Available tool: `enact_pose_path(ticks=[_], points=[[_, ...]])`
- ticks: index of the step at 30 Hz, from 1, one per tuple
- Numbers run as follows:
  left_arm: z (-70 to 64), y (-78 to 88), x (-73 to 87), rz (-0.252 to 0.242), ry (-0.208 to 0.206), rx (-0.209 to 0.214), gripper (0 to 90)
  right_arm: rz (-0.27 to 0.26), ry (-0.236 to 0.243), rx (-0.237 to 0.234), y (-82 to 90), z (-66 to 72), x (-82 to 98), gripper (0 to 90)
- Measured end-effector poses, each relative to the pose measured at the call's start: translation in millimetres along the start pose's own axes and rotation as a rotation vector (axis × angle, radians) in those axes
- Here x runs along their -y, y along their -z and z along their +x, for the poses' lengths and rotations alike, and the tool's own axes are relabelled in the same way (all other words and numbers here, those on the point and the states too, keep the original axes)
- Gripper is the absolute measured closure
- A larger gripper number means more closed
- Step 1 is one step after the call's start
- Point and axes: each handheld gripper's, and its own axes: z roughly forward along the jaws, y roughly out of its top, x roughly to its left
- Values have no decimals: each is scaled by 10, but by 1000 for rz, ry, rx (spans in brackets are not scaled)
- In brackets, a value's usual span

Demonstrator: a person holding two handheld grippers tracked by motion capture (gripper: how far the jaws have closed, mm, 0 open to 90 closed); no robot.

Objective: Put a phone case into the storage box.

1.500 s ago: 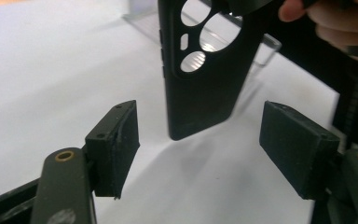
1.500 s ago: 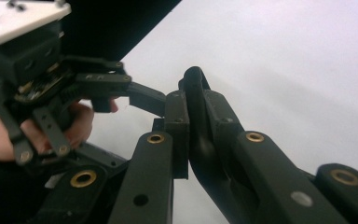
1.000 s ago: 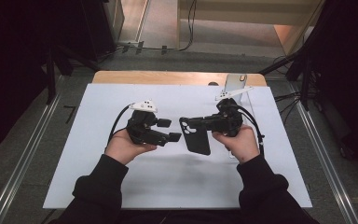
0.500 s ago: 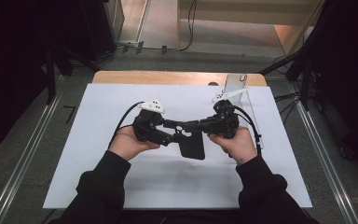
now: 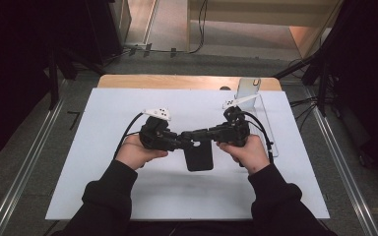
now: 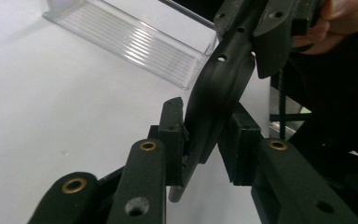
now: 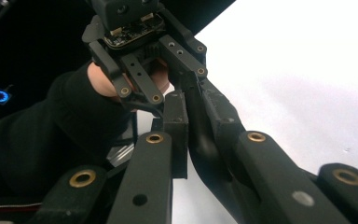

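A black, flexible phone case [image 5: 198, 158] hangs above the white mat between both grippers. In the high view my left gripper [image 5: 192, 143] reaches in from the left and my right gripper [image 5: 189, 133] from the right, meeting at the case's top edge. In the left gripper view the case [image 6: 219, 88] runs bent between my left gripper's [image 6: 205, 135] pads, which have just been closing and now touch both its faces. My right gripper [image 7: 198, 112] is shut on the same case [image 7: 205, 144], with the left gripper [image 7: 182, 79] gripping it just beyond.
A clear plastic tray [image 5: 265, 123] lies on the mat [image 5: 103, 162] to the right of my right hand, also seen as a ribbed tray [image 6: 135, 42]. A small silvery upright object [image 5: 248, 87] stands at the table's wooden back edge [image 5: 177, 81].
My left gripper moved right to the case held by the right gripper, and its jaws came together on the case's edge. The right hand barely moved.
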Motion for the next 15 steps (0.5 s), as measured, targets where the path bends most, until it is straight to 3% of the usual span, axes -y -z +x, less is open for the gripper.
enact_pose_path(ticks=[6, 7, 9, 12, 15], points=[[-28, -10, -6, 13, -6, 25, 769, -13, 3, 6, 7, -15, 1, 665], [-33, -8, -12, 13, -1, 29, 770, -20, 9, 21, 6, -8, 1, 616], [-43, 3, -24, 23, 3, 18, 771, -42, 4, 28, -12, 4, -4, 413], [-39, 42, -32, 21, 16, 15, 770, -82, 48, 87, -8, 41, -9, 322], [-39, 84, -41, 22, 36, -3, 770, -114, 58, 137, 26, 48, -14, 274]])
